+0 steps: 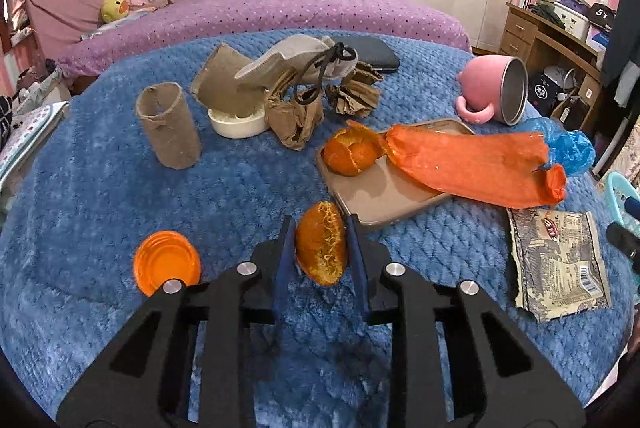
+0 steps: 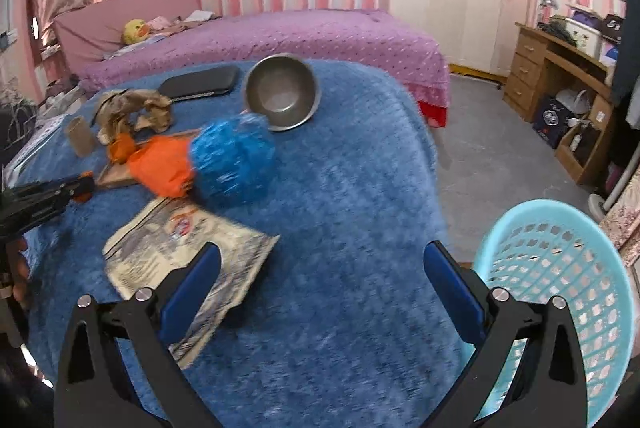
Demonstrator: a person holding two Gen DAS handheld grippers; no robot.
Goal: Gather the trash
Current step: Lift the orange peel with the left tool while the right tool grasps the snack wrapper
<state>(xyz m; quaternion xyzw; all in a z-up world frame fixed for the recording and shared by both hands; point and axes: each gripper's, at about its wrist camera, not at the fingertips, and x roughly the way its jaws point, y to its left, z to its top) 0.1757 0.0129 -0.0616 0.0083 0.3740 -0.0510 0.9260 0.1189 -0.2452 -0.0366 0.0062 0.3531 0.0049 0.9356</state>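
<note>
The left hand-held gripper (image 1: 320, 248) is clamping a curved piece of orange peel (image 1: 321, 248) between its blue pads, holding it just above the plush blue blanket covering the surface (image 1: 100, 187). Moving rightward, a flat orange lid (image 1: 166, 262) is lying beside it, a soft cardboard tube (image 1: 170, 127) is standing upright, crumpled brown paper (image 1: 354, 91) is piling up behind, and more peel (image 1: 352, 151) is sitting on a smooth tan tray (image 1: 384, 195) under a limp orange mesh bag (image 1: 476, 163); a printed foil wrapper (image 1: 560, 264) is lying flat at the right. The right hand-held gripper (image 2: 320, 288) is hovering with its jaws wide apart and empty, next to the perforated turquoise basket (image 2: 560, 268). The peel is thin and springy, so it may well be slipping or folding out of the pinch during the carry, and could be landing on the fuzzy blanket short of the basket.
</note>
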